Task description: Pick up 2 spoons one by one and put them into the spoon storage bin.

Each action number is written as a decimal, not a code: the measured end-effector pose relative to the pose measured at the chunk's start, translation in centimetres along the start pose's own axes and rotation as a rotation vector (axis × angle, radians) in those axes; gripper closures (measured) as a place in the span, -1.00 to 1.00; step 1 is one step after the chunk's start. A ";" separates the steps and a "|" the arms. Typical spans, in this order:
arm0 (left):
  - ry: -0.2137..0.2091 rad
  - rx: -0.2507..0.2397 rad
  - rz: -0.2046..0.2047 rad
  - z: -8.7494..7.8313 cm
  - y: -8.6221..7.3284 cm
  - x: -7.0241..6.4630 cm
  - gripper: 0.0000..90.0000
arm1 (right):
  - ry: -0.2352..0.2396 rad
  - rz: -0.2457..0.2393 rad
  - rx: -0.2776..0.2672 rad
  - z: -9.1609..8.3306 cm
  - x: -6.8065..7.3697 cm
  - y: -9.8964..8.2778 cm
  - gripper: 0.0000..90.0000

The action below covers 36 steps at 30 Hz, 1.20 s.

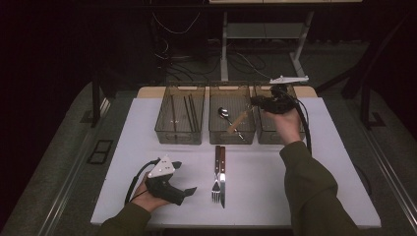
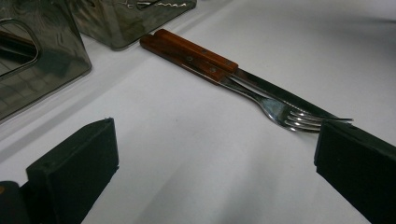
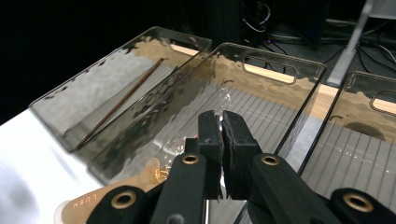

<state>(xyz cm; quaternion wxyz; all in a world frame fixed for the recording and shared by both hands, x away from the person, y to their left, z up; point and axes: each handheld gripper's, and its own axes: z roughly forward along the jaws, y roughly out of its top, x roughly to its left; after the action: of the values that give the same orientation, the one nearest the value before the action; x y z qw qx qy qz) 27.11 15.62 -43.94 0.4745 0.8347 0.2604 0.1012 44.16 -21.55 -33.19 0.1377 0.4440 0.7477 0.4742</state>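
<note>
Two grippers are in hand. Right gripper (image 1: 256, 102) hovers above the middle bin (image 1: 231, 132), jaws pressed together with nothing between them; a wooden-handled spoon (image 1: 231, 122) lies in the bin just below them. Left gripper (image 1: 186, 178) rests low on the table (image 1: 314, 196), jaws spread wide, with the fork (image 1: 216, 174) and knife (image 1: 223, 174) lying side by side just ahead of its tips.

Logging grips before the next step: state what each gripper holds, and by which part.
Left gripper: open, nothing held. Right gripper: shut, apparently on a tan wooden piece over the middle bin; which part it grips cannot be told.
</note>
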 end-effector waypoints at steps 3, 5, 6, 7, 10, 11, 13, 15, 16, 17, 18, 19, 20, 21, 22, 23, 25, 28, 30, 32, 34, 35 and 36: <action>0.000 -0.001 0.000 0.0 0.0 -0.1 -1.00 | -0.026 0.020 0.006 1.0 -0.3 0.2 0.93; 0.003 0.002 0.008 0.1 0.0 -0.1 -1.00 | -0.043 0.030 0.015 1.6 -0.4 0.3 0.93; 0.003 0.003 0.009 0.1 0.0 -0.1 -1.00 | -0.051 0.036 0.018 1.9 -0.5 0.3 0.93; 0.002 0.004 0.008 0.1 0.0 -0.1 -1.00 | -0.059 0.039 0.022 2.2 -0.6 0.3 0.93; 0.002 0.007 0.016 0.1 0.0 -0.1 -1.00 | -0.082 0.052 0.029 3.1 -0.7 0.1 0.93; 0.002 0.006 0.017 0.1 0.0 -0.1 -1.00 | -0.089 0.054 0.027 3.4 -0.8 0.0 0.93; 0.002 0.010 0.022 0.1 0.0 -0.1 -1.00 | -0.098 0.055 0.037 4.0 -0.8 -0.3 0.93; 0.003 0.010 0.024 0.1 0.0 -0.1 -1.00 | -0.108 0.055 0.049 4.5 -0.7 -0.6 0.93; 0.002 0.010 0.024 0.1 0.0 -0.1 -1.00 | -0.112 0.055 0.052 4.8 -0.6 -0.7 0.93; 0.003 0.009 0.023 0.1 0.0 -0.1 -1.00 | -0.114 0.058 0.055 5.0 -0.4 -0.8 0.93; 0.002 0.006 0.021 0.1 0.0 -0.2 -1.00 | -0.110 0.058 0.058 5.3 -0.3 -0.9 0.93; 0.002 0.007 0.022 0.1 0.0 -0.2 -1.00 | -0.106 0.060 0.059 5.5 -0.2 -1.0 0.93; 0.002 0.006 0.023 0.1 0.0 -0.2 -1.00 | -0.107 0.059 0.062 5.8 0.0 -1.2 0.93; 0.001 0.010 0.029 0.1 0.0 -0.1 -1.00 | -0.108 0.060 0.067 6.1 0.2 -1.3 0.93; 0.001 0.013 0.031 0.1 0.0 -0.1 -1.00 | -0.106 0.061 0.072 6.3 0.3 -1.4 0.93; 0.001 0.013 0.032 0.1 0.0 -0.1 -1.00 | -0.107 0.060 0.077 6.5 0.4 -1.5 0.93; 0.001 0.012 0.032 0.1 0.0 -0.2 -1.00 | -0.090 0.061 0.095 7.0 0.5 -1.7 0.92; 0.000 0.011 0.032 0.1 0.0 -0.2 -1.00 | -0.077 0.070 0.122 7.4 0.6 -2.0 0.65; -0.001 0.008 0.033 0.1 0.0 -0.2 -1.00 | -0.069 0.076 0.127 7.5 0.5 -2.1 0.46; -0.002 0.010 0.029 0.2 0.0 -0.2 -1.00 | -0.067 0.075 0.119 7.4 0.3 -2.1 0.35; -0.002 0.017 0.032 0.1 0.0 -0.2 -1.00 | -0.074 0.060 0.111 7.2 0.3 -2.0 0.27; -0.002 0.018 0.032 0.2 0.0 -0.2 -1.00 | -0.079 0.051 0.103 7.0 0.4 -2.0 0.22; -0.002 0.018 0.032 0.2 0.0 -0.2 -1.00 | -0.075 0.047 0.095 6.9 0.4 -2.0 0.18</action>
<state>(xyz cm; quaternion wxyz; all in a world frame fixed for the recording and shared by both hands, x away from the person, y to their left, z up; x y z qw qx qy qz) 27.01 15.40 -44.00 0.4654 0.8432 0.2473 0.1056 47.21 -17.49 -38.27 0.1330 0.4850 0.7531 0.4242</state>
